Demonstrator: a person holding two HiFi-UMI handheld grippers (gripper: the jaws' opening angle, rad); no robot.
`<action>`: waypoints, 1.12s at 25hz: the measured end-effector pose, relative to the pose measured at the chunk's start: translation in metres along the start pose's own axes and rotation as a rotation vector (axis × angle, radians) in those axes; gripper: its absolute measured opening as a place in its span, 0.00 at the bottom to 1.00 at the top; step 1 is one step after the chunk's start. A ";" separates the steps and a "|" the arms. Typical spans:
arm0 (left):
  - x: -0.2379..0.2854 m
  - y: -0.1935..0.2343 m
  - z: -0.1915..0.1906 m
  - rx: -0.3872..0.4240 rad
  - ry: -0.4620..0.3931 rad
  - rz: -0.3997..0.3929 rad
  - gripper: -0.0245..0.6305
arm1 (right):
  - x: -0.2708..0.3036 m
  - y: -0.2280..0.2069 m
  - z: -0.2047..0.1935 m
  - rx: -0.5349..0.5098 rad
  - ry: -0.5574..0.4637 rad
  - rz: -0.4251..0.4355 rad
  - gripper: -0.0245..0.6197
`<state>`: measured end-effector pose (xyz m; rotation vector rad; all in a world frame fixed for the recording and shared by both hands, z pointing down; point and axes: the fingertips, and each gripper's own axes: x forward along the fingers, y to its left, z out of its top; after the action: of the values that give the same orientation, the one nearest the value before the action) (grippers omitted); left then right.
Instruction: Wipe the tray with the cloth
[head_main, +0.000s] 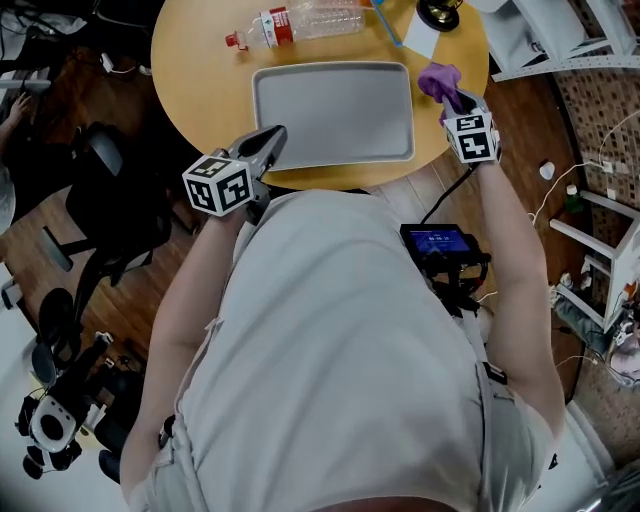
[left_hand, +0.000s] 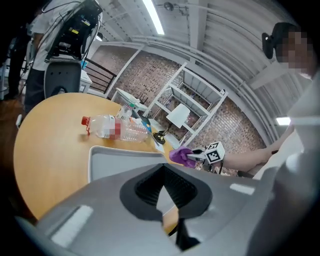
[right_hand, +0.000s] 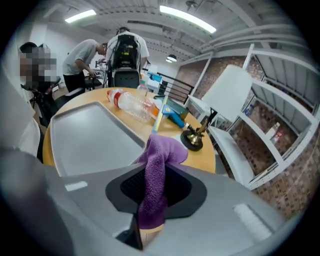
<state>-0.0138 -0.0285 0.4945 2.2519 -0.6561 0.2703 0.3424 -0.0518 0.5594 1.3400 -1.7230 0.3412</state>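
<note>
As the right gripper (head_main: 453, 103) clamps the cloth (head_main: 437, 78) beside the tray (head_main: 330, 112), spread it flat first, with the left gripper (head_main: 270, 142), closed and empty, steadying the tray.

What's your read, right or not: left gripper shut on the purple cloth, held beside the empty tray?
The gripper is wrong. It is the right gripper, not the left, that is shut on the purple cloth; the right gripper view shows it pinched between the jaws. The rest holds: the cloth is held beside the empty tray.
</note>
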 end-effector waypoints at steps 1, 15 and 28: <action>0.000 0.000 0.001 0.000 -0.002 0.014 0.04 | 0.012 0.001 -0.015 0.014 0.045 0.015 0.14; -0.018 0.012 -0.017 -0.047 -0.007 0.161 0.04 | 0.090 0.043 -0.087 0.082 0.278 0.252 0.16; 0.019 -0.012 0.015 0.176 0.033 0.014 0.04 | -0.053 0.038 0.037 0.309 -0.348 0.370 0.04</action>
<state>0.0081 -0.0393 0.4842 2.4053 -0.6526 0.3851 0.2919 -0.0291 0.5088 1.3491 -2.2917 0.6340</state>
